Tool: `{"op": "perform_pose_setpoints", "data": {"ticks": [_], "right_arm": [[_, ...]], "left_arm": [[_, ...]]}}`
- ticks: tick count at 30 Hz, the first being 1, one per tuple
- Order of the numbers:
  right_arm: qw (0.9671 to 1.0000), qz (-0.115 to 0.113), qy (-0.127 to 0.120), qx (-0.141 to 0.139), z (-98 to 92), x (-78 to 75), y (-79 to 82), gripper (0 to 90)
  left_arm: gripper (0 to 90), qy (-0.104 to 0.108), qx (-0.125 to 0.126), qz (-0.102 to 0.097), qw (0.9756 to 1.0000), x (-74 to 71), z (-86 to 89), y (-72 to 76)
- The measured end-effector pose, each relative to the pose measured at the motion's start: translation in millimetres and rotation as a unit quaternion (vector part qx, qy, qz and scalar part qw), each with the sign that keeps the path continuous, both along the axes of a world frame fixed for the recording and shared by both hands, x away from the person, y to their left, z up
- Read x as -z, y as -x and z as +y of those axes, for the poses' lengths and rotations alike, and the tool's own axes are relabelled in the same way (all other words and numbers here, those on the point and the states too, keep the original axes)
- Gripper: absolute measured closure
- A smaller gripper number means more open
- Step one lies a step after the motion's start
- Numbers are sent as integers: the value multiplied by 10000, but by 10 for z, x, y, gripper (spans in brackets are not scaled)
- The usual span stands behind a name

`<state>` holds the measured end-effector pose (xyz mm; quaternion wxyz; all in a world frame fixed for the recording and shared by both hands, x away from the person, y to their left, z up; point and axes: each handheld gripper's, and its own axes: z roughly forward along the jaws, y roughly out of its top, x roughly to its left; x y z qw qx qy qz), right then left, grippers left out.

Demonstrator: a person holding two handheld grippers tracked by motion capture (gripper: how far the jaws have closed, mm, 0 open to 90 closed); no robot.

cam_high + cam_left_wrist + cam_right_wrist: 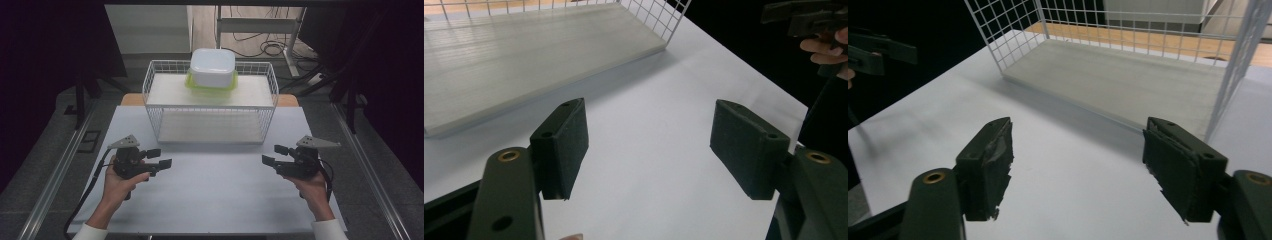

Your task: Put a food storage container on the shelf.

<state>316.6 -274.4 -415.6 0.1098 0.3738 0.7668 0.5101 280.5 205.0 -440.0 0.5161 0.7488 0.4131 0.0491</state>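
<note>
A white wire rack [150,95] with two shelves stands at the back of the white table [215,195]. On its top shelf sits a white lidded box [212,66] with a green rim [192,85] at its base. The lower shelf [524,55] [1128,80] is bare. My left gripper [162,157] [649,145] rests low over the table at front left, open, with nothing between its pads. My right gripper [270,154] [1078,160] mirrors it at front right, open and empty. Both point inward toward the rack's front.
Metal rails [60,175] run along both sides of the table. Behind the rack are a desk frame and loose cables [270,47] on the floor. Dark screens stand to the left and right. The left gripper view shows the other gripper [804,17] far off.
</note>
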Motion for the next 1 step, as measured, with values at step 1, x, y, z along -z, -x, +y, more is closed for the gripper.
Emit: {"op": "perform_pose_setpoints", "data": {"ticks": [1], "right_arm": [[10000, -30, 24, 27, -5, 0, 1, 266]], "left_arm": [[303, 1, -3, 11, 10000, 3, 3, -3]]}}
